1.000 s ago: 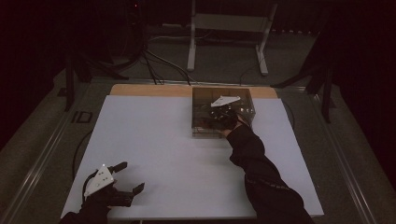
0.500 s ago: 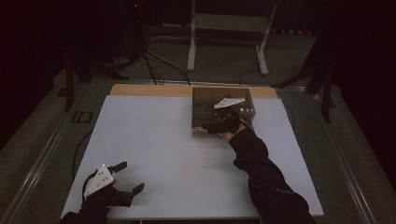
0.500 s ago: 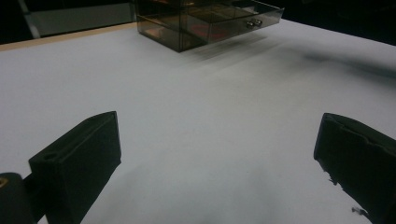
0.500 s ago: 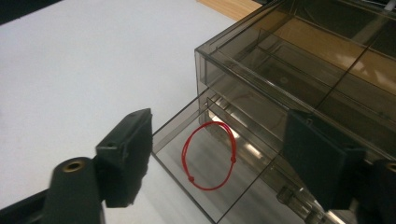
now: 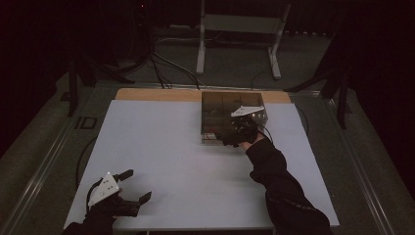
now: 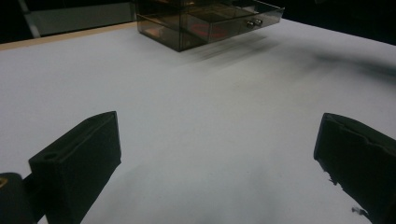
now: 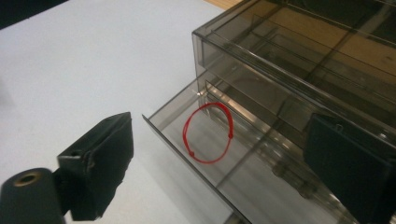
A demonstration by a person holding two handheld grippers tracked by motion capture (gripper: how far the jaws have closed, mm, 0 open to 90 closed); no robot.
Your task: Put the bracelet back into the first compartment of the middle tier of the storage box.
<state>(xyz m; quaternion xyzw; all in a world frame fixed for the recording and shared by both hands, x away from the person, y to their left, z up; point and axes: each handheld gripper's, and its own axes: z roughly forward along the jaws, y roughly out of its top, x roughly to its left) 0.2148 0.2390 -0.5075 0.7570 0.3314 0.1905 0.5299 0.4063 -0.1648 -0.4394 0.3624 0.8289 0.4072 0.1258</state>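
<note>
Right gripper (image 7: 219, 163) jaws just opened wide, nothing between pads; thin red string loop (image 7: 208, 133) lies in pulled-out drawer of smoky transparent plastic drawer box (image 7: 299, 70), just below jaws. Left gripper (image 5: 134, 188) wide, empty.

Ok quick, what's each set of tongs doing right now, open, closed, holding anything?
Left tongs: open, nothing held, over the bare white table.
Right tongs: open, jaws just opened, nothing gripped, above the open drawer with the red string loop.

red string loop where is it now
In the right gripper view the red string loop lies flat in the pulled-out drawer of the smoky clear box.
</note>
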